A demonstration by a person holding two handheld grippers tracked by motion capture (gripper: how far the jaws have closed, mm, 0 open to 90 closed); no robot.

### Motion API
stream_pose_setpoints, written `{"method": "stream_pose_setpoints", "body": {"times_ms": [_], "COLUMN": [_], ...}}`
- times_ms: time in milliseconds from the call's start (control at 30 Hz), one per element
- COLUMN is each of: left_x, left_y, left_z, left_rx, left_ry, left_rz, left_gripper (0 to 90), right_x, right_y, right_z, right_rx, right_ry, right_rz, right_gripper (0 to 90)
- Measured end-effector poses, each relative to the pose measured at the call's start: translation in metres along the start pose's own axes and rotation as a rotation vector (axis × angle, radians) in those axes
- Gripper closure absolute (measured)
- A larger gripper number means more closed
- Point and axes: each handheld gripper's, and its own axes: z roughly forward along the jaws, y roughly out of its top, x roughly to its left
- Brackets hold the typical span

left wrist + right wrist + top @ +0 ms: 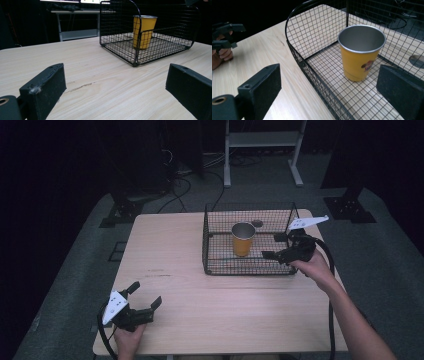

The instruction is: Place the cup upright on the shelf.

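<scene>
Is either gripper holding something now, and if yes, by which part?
Nothing is held. The left gripper and right gripper are both open and empty; the cup stands untouched in the basket.

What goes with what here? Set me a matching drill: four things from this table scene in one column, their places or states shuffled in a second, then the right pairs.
Things:
1. cup
2. basket
3. left gripper
4. right gripper

Places or states:
A. black wire, on the table's far right part
B. open, at the basket's right end
C. yellow, upright inside the basket
D. open, at the table's near left corner, away from the basket

Pairs: 1-C, 2-A, 3-D, 4-B
</scene>
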Motion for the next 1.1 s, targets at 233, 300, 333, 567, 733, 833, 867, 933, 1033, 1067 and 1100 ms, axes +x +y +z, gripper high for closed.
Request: {"method": "stream_pose_setpoints", "body": {"times_ms": [233, 300, 333, 567, 733, 833, 867, 933, 1033, 1067, 1100], "left_x": [0.000, 0.000, 0.000, 0.000, 0.000, 0.000, 0.000, 0.000, -0.001, -0.001, -0.001], "left_y": [0.000, 0.000, 0.000, 0.000, 0.000, 0.000, 0.000, 0.000, 0.000, 0.000, 0.000], "left_z": [0.000, 0.000, 0.000, 0.000, 0.000, 0.000, 0.000, 0.000, 0.000, 0.000, 0.000], "left_rx": [0.001, 0.001, 0.001, 0.001, 0.002, 0.002, 0.002, 0.002, 0.002, 0.003, 0.004], "left_ry": [0.001, 0.000, 0.000, 0.001, 0.001, 0.001, 0.002, 0.002, 0.002, 0.002, 0.002], "left_rz": [0.001, 0.001, 0.002, 0.002, 0.003, 0.003, 0.003, 0.003, 0.003, 0.005, 0.004], "left_gripper": [2.2, 2.2, 2.2, 2.3, 2.2, 2.2, 2.2, 2.2, 2.2, 2.2, 2.2], "right_x": [0.003, 0.005, 0.006, 0.011, 0.015, 0.017, 0.017, 0.019, 0.022, 0.023, 0.024], "right_y": [-0.013, -0.017, -0.018, -0.027, -0.037, -0.043, -0.045, -0.049, -0.055, -0.056, -0.058], "right_z": [-0.006, -0.007, -0.007, -0.012, -0.014, -0.014, -0.014, -0.015, -0.015, -0.015, -0.015], "right_rx": [-0.013, -0.010, -0.010, -0.021, -0.021, -0.012, -0.014, -0.014, -0.004, -0.006, -0.005], "right_ry": [0.006, 0.009, 0.010, 0.010, 0.012, 0.014, 0.009, 0.015, 0.017, 0.014, 0.017], "right_rz": [0.011, 0.009, 0.009, 0.009, 0.010, 0.015, 0.013, 0.020, 0.015, 0.012, 0.015], "right_gripper": [5.0, 5.0, 5.0, 5.0, 5.0, 5.0, 5.0, 5.0, 5.0, 5.0, 5.0]}}
